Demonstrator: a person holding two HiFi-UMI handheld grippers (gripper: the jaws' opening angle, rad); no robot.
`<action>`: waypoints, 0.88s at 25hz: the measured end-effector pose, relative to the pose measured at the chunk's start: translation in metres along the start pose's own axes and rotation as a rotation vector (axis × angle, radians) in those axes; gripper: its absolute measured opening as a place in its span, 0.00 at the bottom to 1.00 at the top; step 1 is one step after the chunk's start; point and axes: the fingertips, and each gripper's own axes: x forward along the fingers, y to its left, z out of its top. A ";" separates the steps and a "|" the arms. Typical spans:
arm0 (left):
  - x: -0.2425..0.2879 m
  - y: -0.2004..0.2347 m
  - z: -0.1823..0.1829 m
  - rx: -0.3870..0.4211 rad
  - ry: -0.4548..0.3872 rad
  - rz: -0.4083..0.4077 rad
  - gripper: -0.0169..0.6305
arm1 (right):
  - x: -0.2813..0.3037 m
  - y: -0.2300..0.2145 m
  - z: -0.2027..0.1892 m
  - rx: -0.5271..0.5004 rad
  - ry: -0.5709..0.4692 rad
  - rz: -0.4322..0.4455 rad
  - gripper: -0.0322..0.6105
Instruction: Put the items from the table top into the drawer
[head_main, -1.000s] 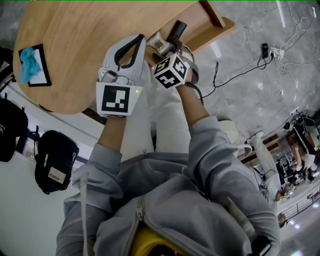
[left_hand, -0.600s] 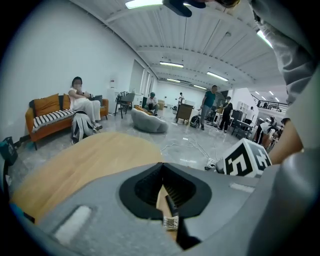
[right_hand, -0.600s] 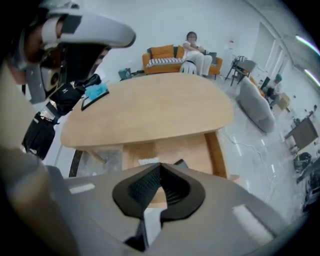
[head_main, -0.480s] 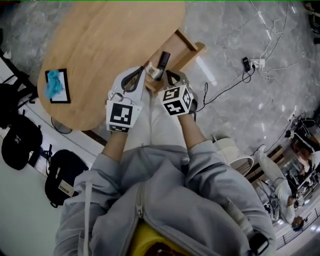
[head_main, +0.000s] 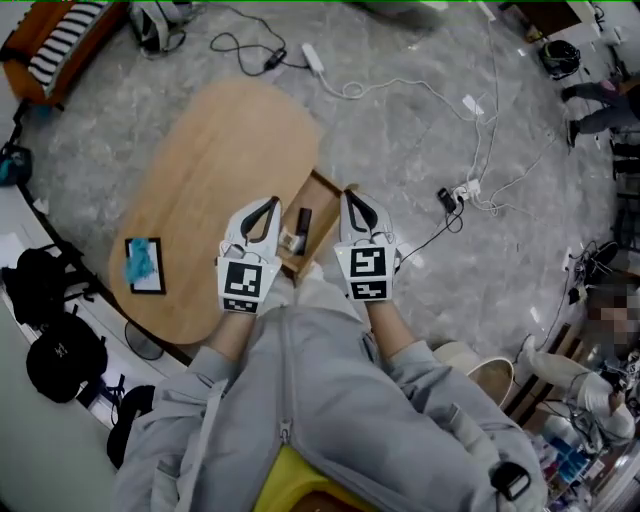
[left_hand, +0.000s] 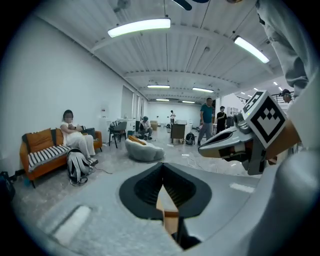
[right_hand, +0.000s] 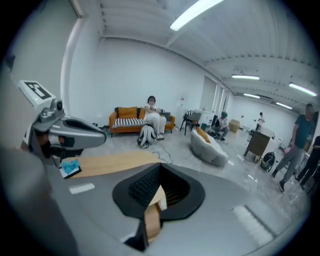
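The oval wooden table (head_main: 215, 170) lies far below me in the head view. Its drawer (head_main: 322, 184) stands pulled out at the near right edge, with a black item (head_main: 303, 220) and a small pale item (head_main: 290, 242) inside. On the tabletop a blue item (head_main: 141, 261) rests on a small black tray (head_main: 147, 283); both also show in the right gripper view, blue item (right_hand: 70, 167) on the table (right_hand: 117, 162). My left gripper (head_main: 271, 204) (left_hand: 162, 167) and right gripper (head_main: 348, 196) (right_hand: 160, 167) hover side by side high above the drawer. Both are shut and empty.
Cables and a power strip (head_main: 466, 190) trail over the marble floor right of the table. Black bags (head_main: 60, 350) sit at the left, an orange sofa (head_main: 55, 40) at the top left, and a stool (head_main: 480, 370) at the lower right. Several people sit and stand further off.
Both grippers have lifted well up from the drawer, and the table now looks much smaller and farther below. The items stay in the open drawer.
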 end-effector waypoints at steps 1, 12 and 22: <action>-0.002 0.003 0.020 0.008 -0.031 0.011 0.03 | -0.010 -0.007 0.022 -0.001 -0.045 -0.019 0.05; -0.058 0.023 0.198 0.060 -0.276 0.136 0.03 | -0.100 -0.035 0.190 -0.034 -0.420 -0.106 0.05; -0.087 0.005 0.228 0.063 -0.345 0.155 0.03 | -0.130 -0.021 0.209 -0.012 -0.484 -0.040 0.05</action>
